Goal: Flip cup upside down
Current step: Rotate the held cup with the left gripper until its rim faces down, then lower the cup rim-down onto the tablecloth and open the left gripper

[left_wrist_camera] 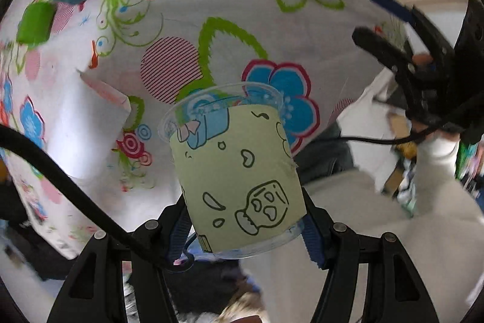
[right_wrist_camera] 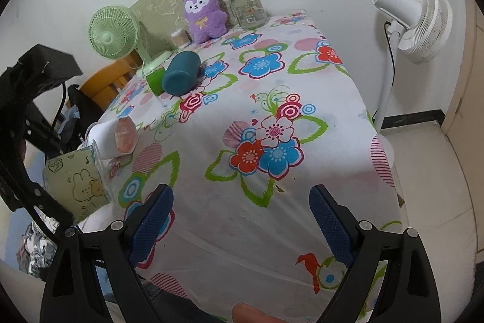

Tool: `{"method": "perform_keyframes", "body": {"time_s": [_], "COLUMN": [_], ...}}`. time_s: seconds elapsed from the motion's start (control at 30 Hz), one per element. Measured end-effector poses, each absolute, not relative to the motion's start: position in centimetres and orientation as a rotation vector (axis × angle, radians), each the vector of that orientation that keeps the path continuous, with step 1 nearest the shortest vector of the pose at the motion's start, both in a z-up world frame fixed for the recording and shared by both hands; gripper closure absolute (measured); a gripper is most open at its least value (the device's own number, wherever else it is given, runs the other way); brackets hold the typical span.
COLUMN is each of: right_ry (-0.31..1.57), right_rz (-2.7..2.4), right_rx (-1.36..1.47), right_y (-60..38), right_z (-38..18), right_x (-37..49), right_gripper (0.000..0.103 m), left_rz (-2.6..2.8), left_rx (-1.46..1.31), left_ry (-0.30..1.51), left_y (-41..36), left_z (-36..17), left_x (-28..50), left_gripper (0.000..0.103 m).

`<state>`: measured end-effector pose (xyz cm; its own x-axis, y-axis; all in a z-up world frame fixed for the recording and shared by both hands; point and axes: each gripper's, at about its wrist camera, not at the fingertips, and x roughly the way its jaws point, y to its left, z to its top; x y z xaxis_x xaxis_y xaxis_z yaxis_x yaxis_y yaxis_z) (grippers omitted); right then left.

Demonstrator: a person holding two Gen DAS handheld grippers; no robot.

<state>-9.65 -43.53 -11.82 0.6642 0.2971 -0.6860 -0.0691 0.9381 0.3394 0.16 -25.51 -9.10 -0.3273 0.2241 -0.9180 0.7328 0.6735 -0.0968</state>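
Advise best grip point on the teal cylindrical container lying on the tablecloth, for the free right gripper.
Take the teal container across its round body, mid-length, from above. It lies on its side on the floral tablecloth, so the flat ends give nothing to pinch. A green cup sits against its left side, so set one jaw carefully there. The right gripper is open and probably wide enough.
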Motion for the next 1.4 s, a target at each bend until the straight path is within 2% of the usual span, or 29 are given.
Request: {"method": "perform_keyframes", "body": {"time_s": [0.23,0.47,0.67,1.1,1.4], "right_ry": [0.790,0.781,0.764,0.758,0.739], "right_rz": [0.201,0.175,0.176,0.199,0.234], "right_rx": [0.305,0.353,0.332,0.288,0.219], "right_y": [-43.8,-44.8,-44.8,-43.5,-40.9], "right_z": [-12.2,-13.1,-13.2,-12.1,-9.8], "right_x": [-10.3,-11.1,-11.3,-10.3,-10.0], "right_gripper": [0.010,0.010,0.010,0.010,0.010], "left_rz": [-0.619,-0.661,-0.686,-0.706,-0.742], "left_rx": [0.979,1.108,1.076,1.004,0.874], "left_ry": [2.000,2.048,2.033,1.891,1.703], "left_y": [-29.7,-33.6,-34.8,-33.1,-30.1], "left_z": [-11.5,-14.6,-14.3,-12.4,-9.0], "left_x": [0.7,0.1,1.3,1.6,1.0], "left_gripper": [0.037,0.036,0.022,0.018,0.018]}}
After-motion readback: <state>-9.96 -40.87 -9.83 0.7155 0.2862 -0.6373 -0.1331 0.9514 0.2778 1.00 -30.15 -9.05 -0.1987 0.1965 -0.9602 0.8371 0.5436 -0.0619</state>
